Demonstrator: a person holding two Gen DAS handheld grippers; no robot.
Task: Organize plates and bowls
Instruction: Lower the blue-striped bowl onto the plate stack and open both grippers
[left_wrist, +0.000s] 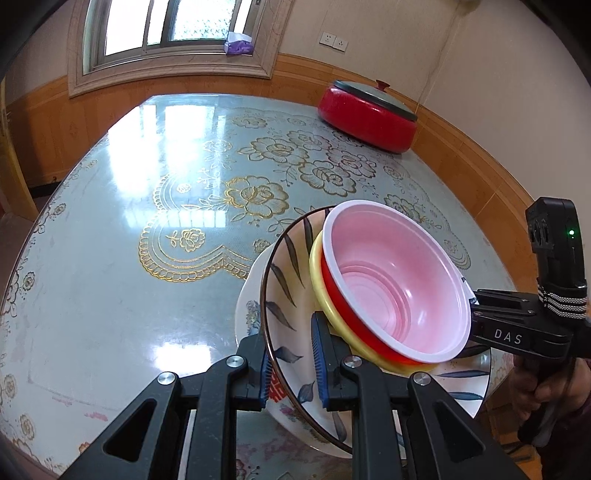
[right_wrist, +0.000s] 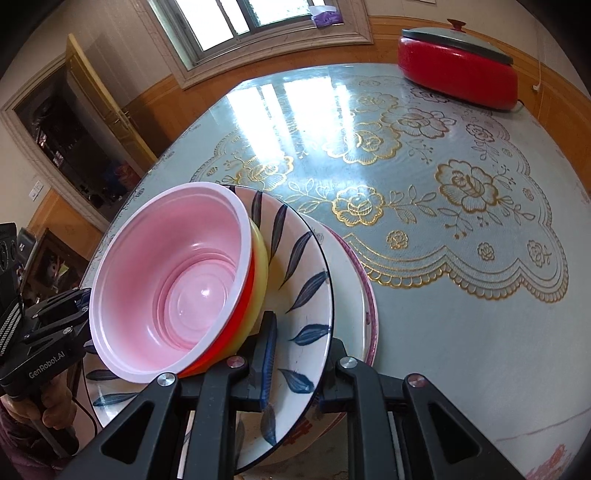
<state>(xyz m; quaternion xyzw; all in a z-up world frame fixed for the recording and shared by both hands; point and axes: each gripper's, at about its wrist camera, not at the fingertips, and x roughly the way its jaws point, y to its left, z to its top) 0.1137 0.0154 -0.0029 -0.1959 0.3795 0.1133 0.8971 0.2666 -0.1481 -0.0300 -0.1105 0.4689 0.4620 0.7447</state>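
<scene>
A white plate with dark blue leaves (left_wrist: 284, 295) (right_wrist: 303, 280) carries nested bowls: a red bowl with a pink inside (left_wrist: 399, 284) (right_wrist: 184, 280) set in a yellow bowl (left_wrist: 317, 280) (right_wrist: 260, 273). It lies on a larger white plate with a flowered rim (left_wrist: 251, 295) (right_wrist: 354, 291). My left gripper (left_wrist: 293, 363) is shut on the leaf plate's rim. My right gripper (right_wrist: 299, 363) is shut on the opposite rim of the same plate. Each gripper shows in the other's view, at the far rim.
The stack is over a glass-topped table with a pale blue, gold-flowered cloth (left_wrist: 147, 229) (right_wrist: 461, 229). A red electric pot with a grey lid (left_wrist: 369, 114) (right_wrist: 458, 74) stands at the far right corner. Wood-panelled walls and a window lie behind.
</scene>
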